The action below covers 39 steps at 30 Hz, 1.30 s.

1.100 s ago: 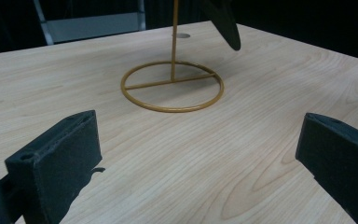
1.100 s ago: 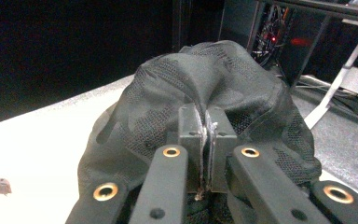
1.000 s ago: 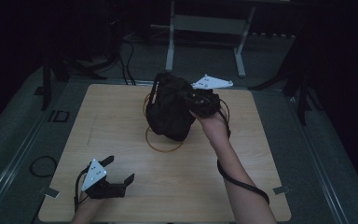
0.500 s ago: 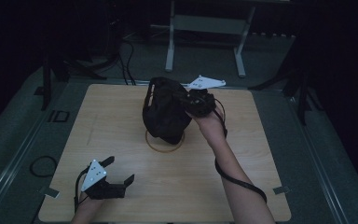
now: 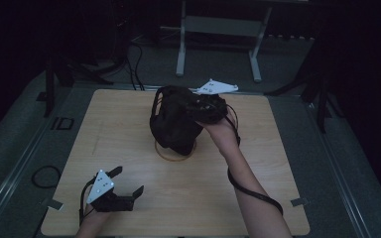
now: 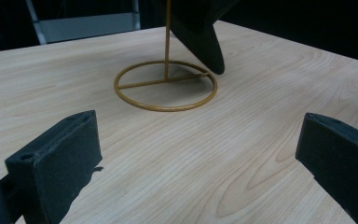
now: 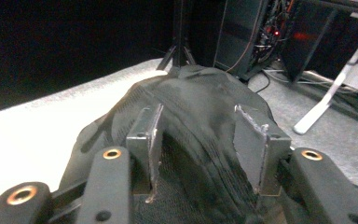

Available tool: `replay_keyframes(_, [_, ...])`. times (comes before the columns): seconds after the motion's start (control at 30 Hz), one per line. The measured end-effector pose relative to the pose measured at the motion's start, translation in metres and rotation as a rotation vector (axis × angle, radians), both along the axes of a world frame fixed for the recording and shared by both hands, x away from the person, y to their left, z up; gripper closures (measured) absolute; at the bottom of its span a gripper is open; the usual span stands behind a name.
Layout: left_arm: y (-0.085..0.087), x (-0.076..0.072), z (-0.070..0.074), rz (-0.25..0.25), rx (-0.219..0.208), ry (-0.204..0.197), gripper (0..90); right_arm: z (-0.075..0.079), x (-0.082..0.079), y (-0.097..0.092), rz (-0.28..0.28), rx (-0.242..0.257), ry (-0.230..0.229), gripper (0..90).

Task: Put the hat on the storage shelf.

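While the right gripper (image 5: pixel 206 106) pinches a black cap (image 5: pixel 173 121) over a gold wire stand (image 5: pixel 174 151), the left gripper (image 5: pixel 124 191) rests open near the front-left table (image 5: pixel 258 163) edge.
Right forearm reaches forward from bottom right, its jaws closed on cap fabric (image 7: pixel 200 140); cable loops under the arm. Left jaws stand wide apart, nothing between them, facing the stand's ring base (image 6: pixel 165 86). Pale wood tabletop, grey floor, dark room; a metal frame (image 5: pixel 218 29) and floor cables (image 5: pixel 134 59) stand behind the table.
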State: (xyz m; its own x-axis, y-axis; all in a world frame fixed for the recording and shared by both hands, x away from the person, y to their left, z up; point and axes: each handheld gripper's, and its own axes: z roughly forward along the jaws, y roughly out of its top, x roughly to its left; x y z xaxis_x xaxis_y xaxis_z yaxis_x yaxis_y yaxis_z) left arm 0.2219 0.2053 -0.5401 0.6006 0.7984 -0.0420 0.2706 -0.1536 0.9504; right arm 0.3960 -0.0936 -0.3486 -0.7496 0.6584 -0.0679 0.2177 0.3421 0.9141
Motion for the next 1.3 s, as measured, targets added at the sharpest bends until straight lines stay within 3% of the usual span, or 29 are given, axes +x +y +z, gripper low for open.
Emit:
replay_keyframes(0.4, [0.0, 0.001, 0.0, -0.003, 0.005, 0.001, 0.6, 0.005, -0.004, -0.002, 0.042, -0.011, 0.015, 36.2])
replay_keyframes(0.73, [-0.002, 0.001, -0.001, 0.0, 0.002, 0.004, 0.5, 0.003, -0.016, -0.012, 0.119, 0.006, 0.041, 12.3])
replay_keyframes(0.83, [-0.002, 0.001, -0.001, -0.004, 0.006, 0.005, 0.5, -0.001, -0.02, -0.014, 0.144, 0.002, 0.064, 13.0])
replay_keyframes(0.97, [-0.003, 0.001, -0.002, -0.006, 0.007, 0.007, 0.6, -0.005, -0.025, -0.016, 0.15, 0.013, 0.052, 12.9])
replay_keyframes(1.13, [-0.003, 0.001, -0.002, -0.014, 0.01, 0.011, 0.6, -0.008, -0.032, -0.02, 0.142, -0.013, 0.011, 12.9])
replay_keyframes(1.3, [-0.005, 0.0, -0.002, -0.024, 0.023, 0.013, 0.6, -0.015, -0.034, -0.025, 0.141, -0.026, 0.013, 12.9])
